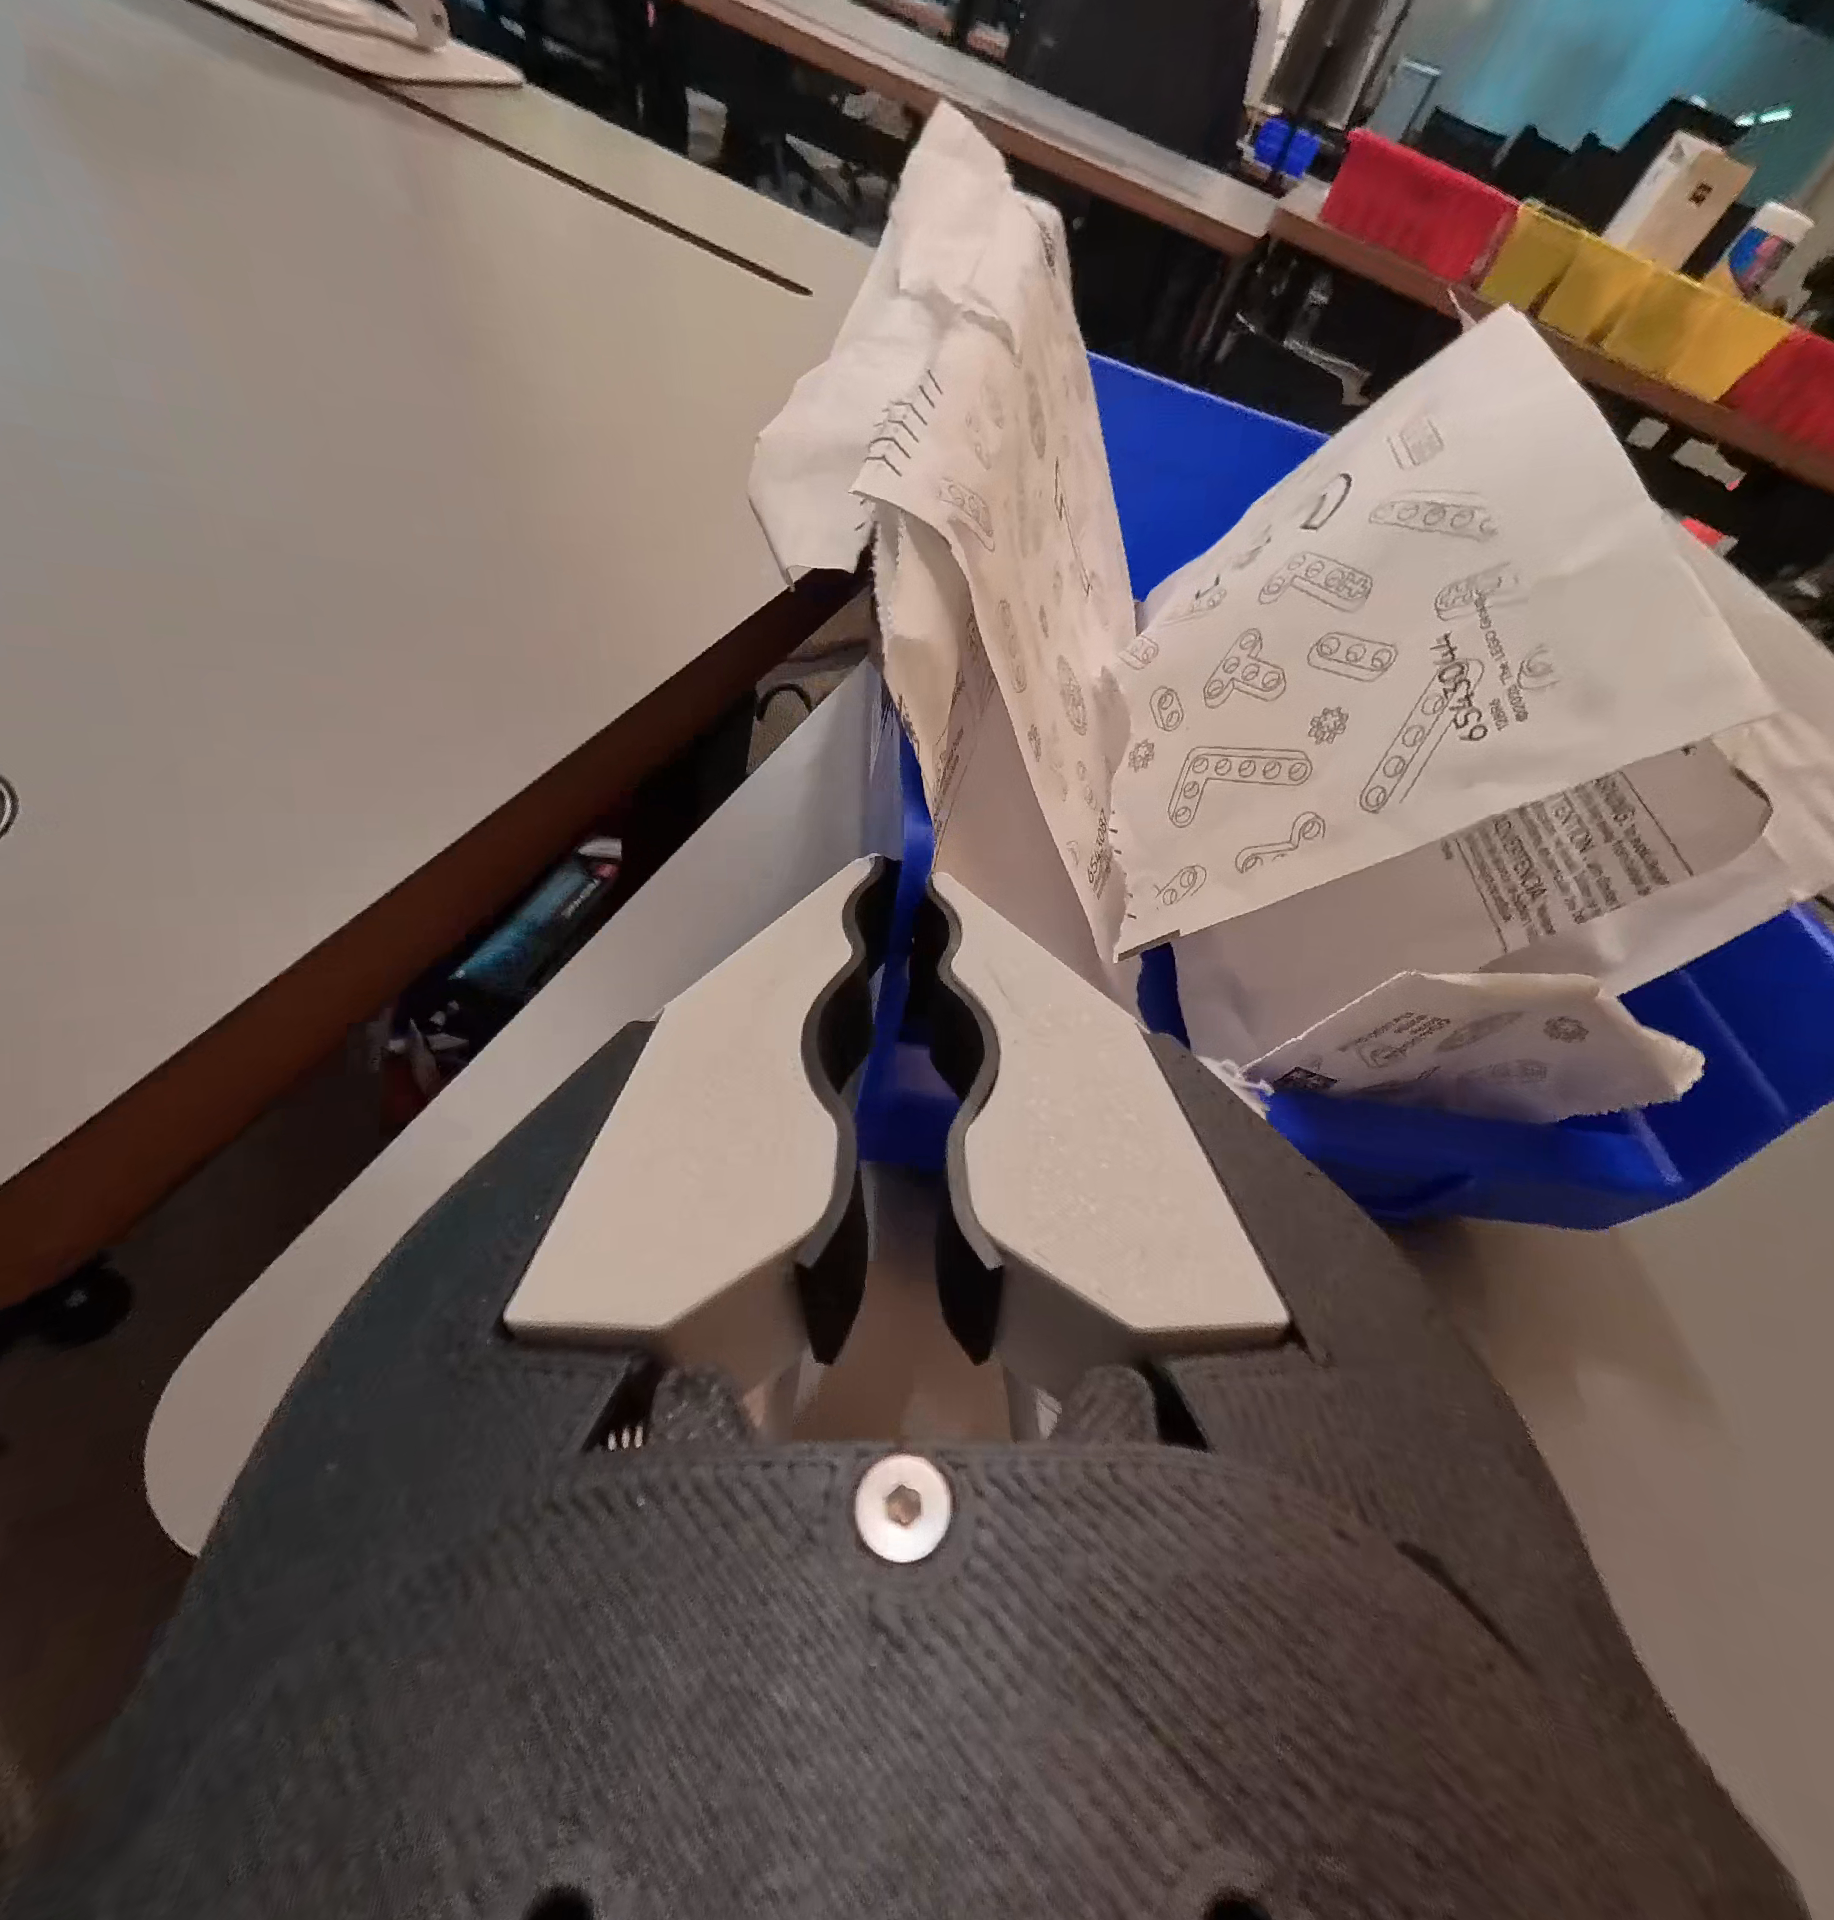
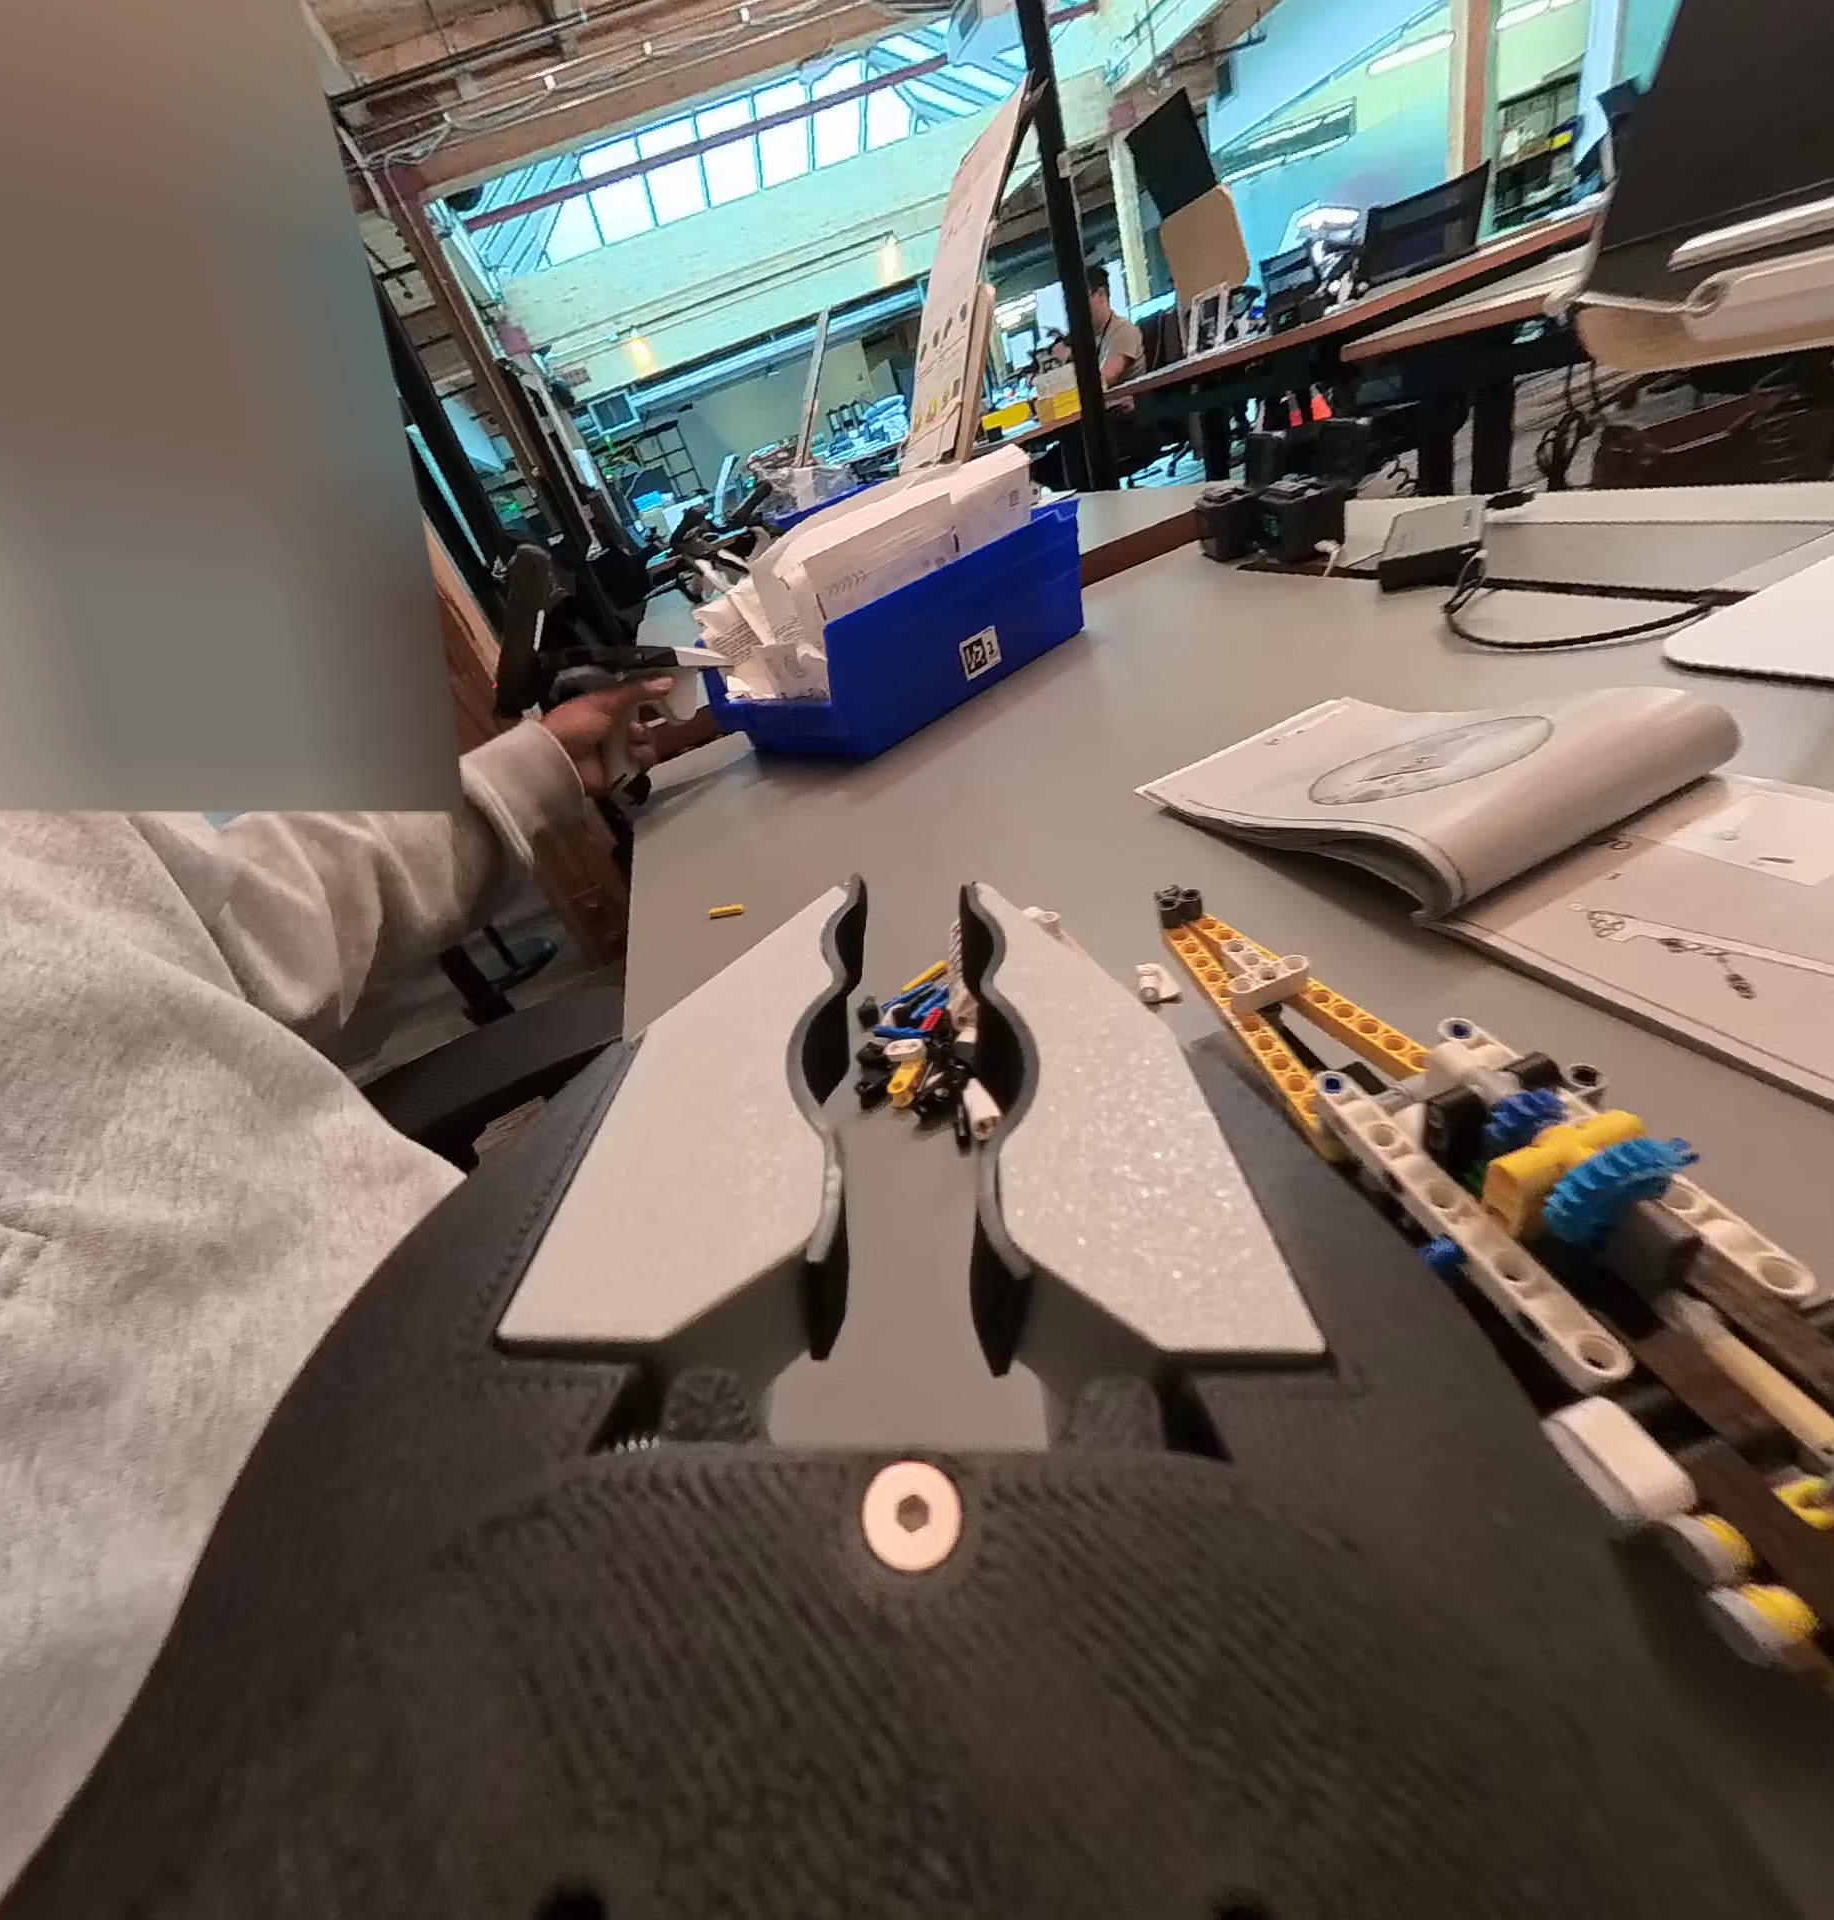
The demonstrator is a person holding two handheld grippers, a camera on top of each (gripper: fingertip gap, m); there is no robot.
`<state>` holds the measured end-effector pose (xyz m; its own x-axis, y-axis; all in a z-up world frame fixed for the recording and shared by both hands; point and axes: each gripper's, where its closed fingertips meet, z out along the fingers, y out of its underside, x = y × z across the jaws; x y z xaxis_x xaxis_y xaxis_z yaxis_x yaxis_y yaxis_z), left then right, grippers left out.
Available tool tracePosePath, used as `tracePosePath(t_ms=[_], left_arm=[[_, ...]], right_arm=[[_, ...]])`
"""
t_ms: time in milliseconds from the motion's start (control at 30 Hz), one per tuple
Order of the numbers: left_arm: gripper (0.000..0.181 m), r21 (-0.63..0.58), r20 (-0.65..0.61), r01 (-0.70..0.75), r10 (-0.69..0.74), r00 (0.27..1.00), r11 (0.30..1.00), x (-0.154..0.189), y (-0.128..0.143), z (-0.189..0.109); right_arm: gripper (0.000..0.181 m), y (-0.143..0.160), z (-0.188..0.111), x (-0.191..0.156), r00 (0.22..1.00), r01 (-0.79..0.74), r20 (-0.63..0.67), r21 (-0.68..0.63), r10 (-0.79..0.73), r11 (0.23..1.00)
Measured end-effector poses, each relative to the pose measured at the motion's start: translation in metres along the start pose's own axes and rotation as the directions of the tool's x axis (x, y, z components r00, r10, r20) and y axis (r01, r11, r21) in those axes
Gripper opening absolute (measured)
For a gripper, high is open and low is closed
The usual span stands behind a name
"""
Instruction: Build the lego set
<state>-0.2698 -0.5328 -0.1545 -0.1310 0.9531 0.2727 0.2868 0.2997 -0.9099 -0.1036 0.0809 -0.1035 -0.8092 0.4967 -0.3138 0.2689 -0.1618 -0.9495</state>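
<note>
My right gripper hovers low over the table, jaws apart and empty. Just past its tips lies a pile of small pieces; the half-built model lies to the right, touching nothing I hold. The open booklet sits beyond it. Far left, my left gripper is at the blue bin of paper bags, jaws nearly together; I cannot tell whether they pinch anything.

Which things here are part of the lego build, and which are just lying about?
Job:
half-built model
loose small parts
instruction booklet
blue bin of torn paper bags

Lying about:
cables
black chargers
red and yellow bins
</note>
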Motion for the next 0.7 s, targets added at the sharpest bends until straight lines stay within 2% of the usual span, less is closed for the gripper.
tracePosePath(t_ms=[133,200,267,300,400,467,567,633,700], left_arm=[[0.008,-0.031,0.012,0.073,-0.072,0.997,0.997,-0.006,-0.001,0.0],[0.028,-0.048,0.038,0.083,-0.081,0.996,0.995,-0.007,0.004,-0.003],[0.066,-0.045,0.068,0.151,-0.148,0.987,0.988,-0.007,0.009,-0.012],[0.079,-0.031,0.053,0.197,-0.195,0.979,0.98,-0.002,0.01,-0.019],[0.083,0.036,0.0,0.232,-0.232,0.973,0.972,0.016,0.008,-0.049],[0.083,0.048,0.0,0.166,-0.166,0.986,0.985,0.031,0.01,-0.069],[0.083,0.025,-0.022,-0.02,0.02,1.0,0.999,0.07,0.017,-0.089],[0.082,-0.009,-0.062,-0.163,0.162,0.985,0.987,0.1,0.024,-0.094],[0.074,0.002,-0.094,-0.273,0.272,0.958,0.962,0.128,0.025,-0.098]], right_arm=[[0.019,0.026,0.017,-0.02,0.994,-0.044,0.094,-0.095,0.053,0.995],[0.024,0.054,0.028,-0.036,0.988,-0.012,0.149,-0.221,0.045,0.975],[0.03,0.078,0.035,-0.049,0.984,0.079,0.175,-0.342,-0.019,0.937],[0.031,0.087,0.038,-0.055,0.979,0.137,0.192,-0.38,-0.067,0.915],[0.031,0.113,0.044,-0.066,0.957,0.257,0.251,-0.492,-0.147,0.832],[0.03,0.133,0.045,-0.073,0.94,0.309,0.304,-0.569,-0.154,0.762],[0.028,0.151,0.049,-0.077,0.914,0.385,0.361,-0.629,-0.185,0.675],[0.02,0.155,0.052,-0.083,0.891,0.429,0.412,-0.621,-0.193,0.656],[0.003,0.157,0.054,-0.083,0.88,0.451,0.428,-0.622,-0.204,0.64]])
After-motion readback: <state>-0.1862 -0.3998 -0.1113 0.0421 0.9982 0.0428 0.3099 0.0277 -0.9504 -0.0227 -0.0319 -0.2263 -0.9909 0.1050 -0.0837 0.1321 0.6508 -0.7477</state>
